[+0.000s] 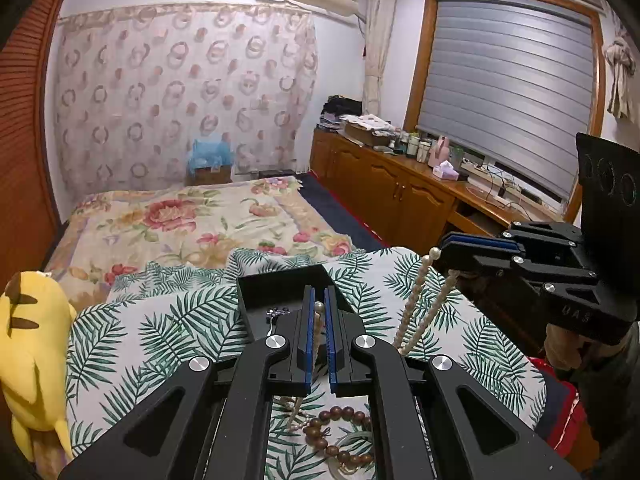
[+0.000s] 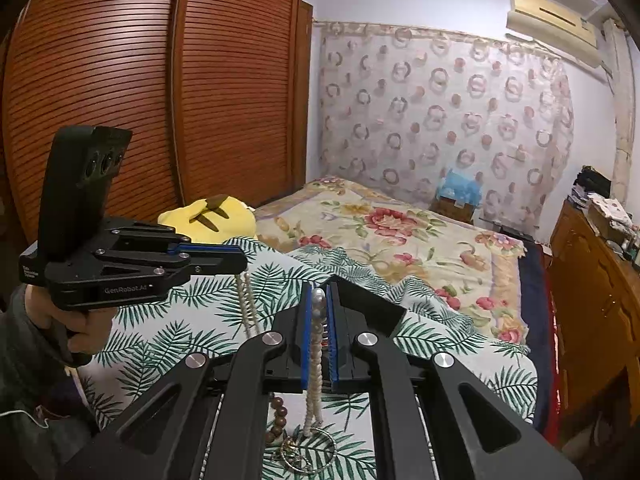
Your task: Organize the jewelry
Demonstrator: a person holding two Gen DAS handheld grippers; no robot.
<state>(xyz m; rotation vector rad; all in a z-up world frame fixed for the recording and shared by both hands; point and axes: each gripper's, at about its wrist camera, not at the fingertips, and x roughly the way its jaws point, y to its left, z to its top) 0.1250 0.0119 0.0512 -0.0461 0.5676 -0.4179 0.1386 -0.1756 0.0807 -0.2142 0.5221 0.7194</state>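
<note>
A pearl necklace [image 1: 418,300] is held up by both grippers above the palm-leaf cloth [image 1: 160,332]. My left gripper [image 1: 319,304] is shut on one part of it [image 1: 318,328]. My right gripper [image 2: 319,294] is shut on another part [image 2: 316,356]; strands hang down from each. A black jewelry tray [image 1: 280,284] lies just beyond the left gripper, with a small dark trinket [image 1: 276,313] in it. A brown wooden bead bracelet [image 1: 340,436] and a thin ring bangle [image 2: 308,452] lie on the cloth below the grippers. The right gripper also shows in the left wrist view [image 1: 452,246], the left gripper in the right wrist view [image 2: 236,264].
A yellow plush toy [image 1: 32,356] sits at the left edge of the cloth. A floral bedspread [image 1: 192,220] stretches behind. A wooden cabinet [image 1: 400,184] with clutter runs along the right wall under the window. A wooden wardrobe [image 2: 160,100] stands on the left.
</note>
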